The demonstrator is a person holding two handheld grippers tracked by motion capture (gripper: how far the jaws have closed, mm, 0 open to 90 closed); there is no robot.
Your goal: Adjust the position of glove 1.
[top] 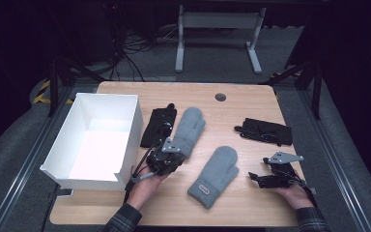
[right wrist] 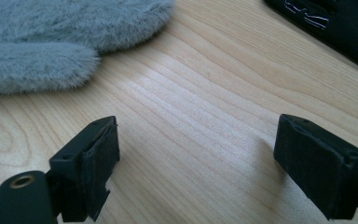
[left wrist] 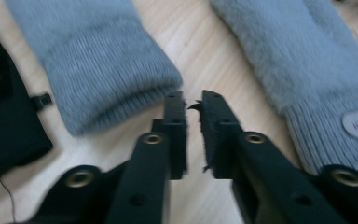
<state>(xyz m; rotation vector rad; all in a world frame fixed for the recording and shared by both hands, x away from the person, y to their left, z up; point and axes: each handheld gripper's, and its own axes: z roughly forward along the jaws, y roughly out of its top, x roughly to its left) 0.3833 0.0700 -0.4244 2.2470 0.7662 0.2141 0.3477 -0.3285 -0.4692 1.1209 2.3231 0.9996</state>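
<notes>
Two grey mittens lie on the wooden table. The farther mitten [top: 189, 128] [left wrist: 102, 70] has its ribbed cuff just ahead and left of my left gripper [top: 174, 151] [left wrist: 193, 105]. That gripper's jaws stand nearly together with nothing between them. The nearer mitten [top: 216, 174] [left wrist: 307, 60] [right wrist: 51, 37] lies cuff toward me and bears a small label. My right gripper [top: 254, 178] [right wrist: 196, 140] rests open near the table's right front, over bare wood to the right of that mitten.
An open white box [top: 84, 174] stands at the table's left. One black glove [top: 158, 124] [left wrist: 4, 126] lies between the box and the farther mitten. Another black glove [top: 265, 130] [right wrist: 335, 23] lies at the right rear. A round grommet [top: 220, 97] sits near the far edge.
</notes>
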